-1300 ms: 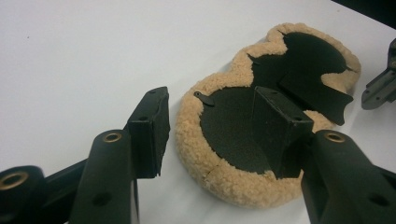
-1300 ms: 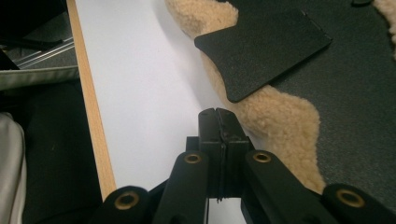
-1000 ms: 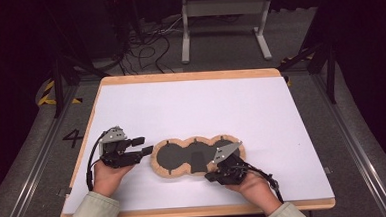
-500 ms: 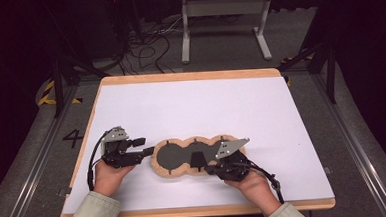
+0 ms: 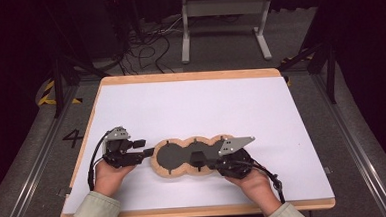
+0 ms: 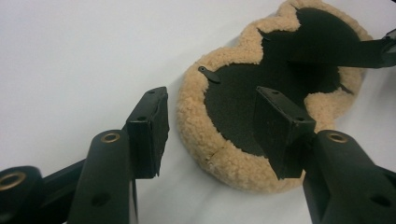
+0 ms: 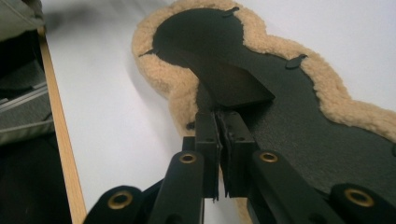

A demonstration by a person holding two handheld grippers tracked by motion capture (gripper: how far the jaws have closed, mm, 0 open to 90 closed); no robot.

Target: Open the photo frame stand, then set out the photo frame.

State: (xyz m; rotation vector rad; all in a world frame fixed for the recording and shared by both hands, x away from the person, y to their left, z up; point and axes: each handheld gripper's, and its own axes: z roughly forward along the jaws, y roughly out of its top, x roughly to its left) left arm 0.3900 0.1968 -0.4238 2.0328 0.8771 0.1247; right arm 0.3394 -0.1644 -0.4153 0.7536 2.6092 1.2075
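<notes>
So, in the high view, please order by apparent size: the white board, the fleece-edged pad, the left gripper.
1. white board, clearly largest.
2. fleece-edged pad, lying on the board.
3. left gripper, smallest, though the hand hides part of it.

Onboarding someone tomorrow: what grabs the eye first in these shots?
The fleece-edged black pad, wavy in outline, lies near the front of the white table. The right gripper has pinched a lifted black flap of the pad, while the left gripper straddles the pad's other end with open jaws.

Bright white tabletop — dim surroundings, blurred close-ups
</notes>
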